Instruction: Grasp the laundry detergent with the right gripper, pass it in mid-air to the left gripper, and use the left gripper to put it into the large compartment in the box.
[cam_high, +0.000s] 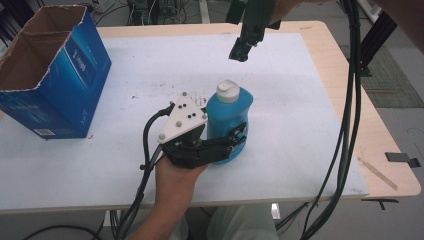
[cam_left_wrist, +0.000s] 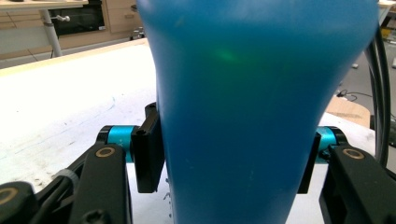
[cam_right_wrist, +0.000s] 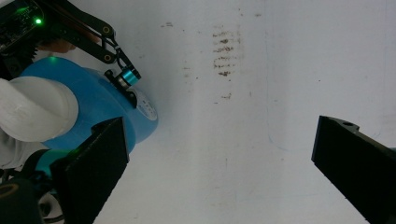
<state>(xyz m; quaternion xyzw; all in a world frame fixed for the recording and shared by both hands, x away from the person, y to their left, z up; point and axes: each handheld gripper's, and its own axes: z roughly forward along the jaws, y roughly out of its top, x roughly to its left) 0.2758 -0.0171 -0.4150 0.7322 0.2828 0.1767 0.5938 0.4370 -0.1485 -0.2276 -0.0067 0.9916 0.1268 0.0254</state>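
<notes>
Grip of my left tongs (cam_high: 234, 142) is closed on the low body of the blue bottle (cam_high: 227, 117), standing upright mid-table; I should hold firm and lift straight. My right tongs (cam_high: 239, 52) hang open above, beyond. Blue box (cam_high: 55, 80) stands far left; table edge (cam_high: 390, 150) well right.

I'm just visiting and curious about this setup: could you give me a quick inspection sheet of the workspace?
Surface: white table, a few dark smudges.
Job's things: blue bottle upright, white cap on.
Clutter: open blue cardboard box at far left.
Grippers: left gripper clamped on the bottle's sides; right gripper open, held above the table.
Cables: black cables hang at right.
Surroundings: floor mat beyond the table.
</notes>
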